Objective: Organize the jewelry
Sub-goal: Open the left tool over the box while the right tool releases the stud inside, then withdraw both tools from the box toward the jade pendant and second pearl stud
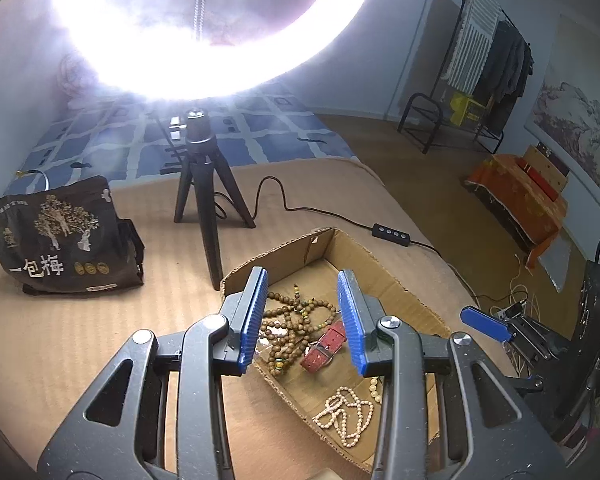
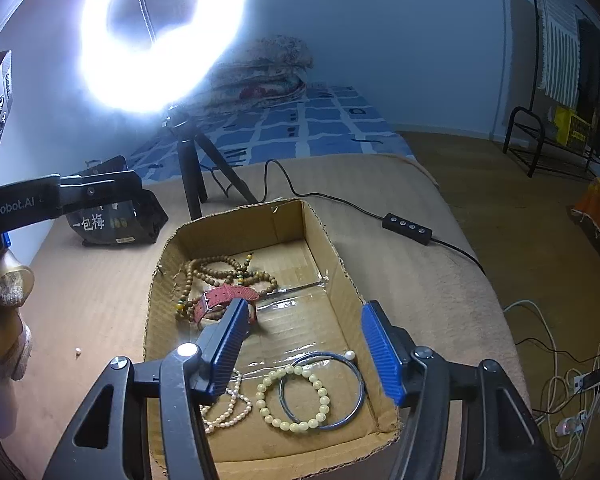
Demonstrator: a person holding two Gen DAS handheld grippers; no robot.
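Left to right: the left gripper (image 1: 304, 316) hangs wide and empty over the cardboard box (image 2: 342, 276) holding wooden beads (image 2: 220, 270), a red strap (image 2: 224, 296), pale bracelet (image 2: 292, 398) and bangle (image 2: 340, 390), where the right gripper (image 2: 304, 350) gapes wide and empty.
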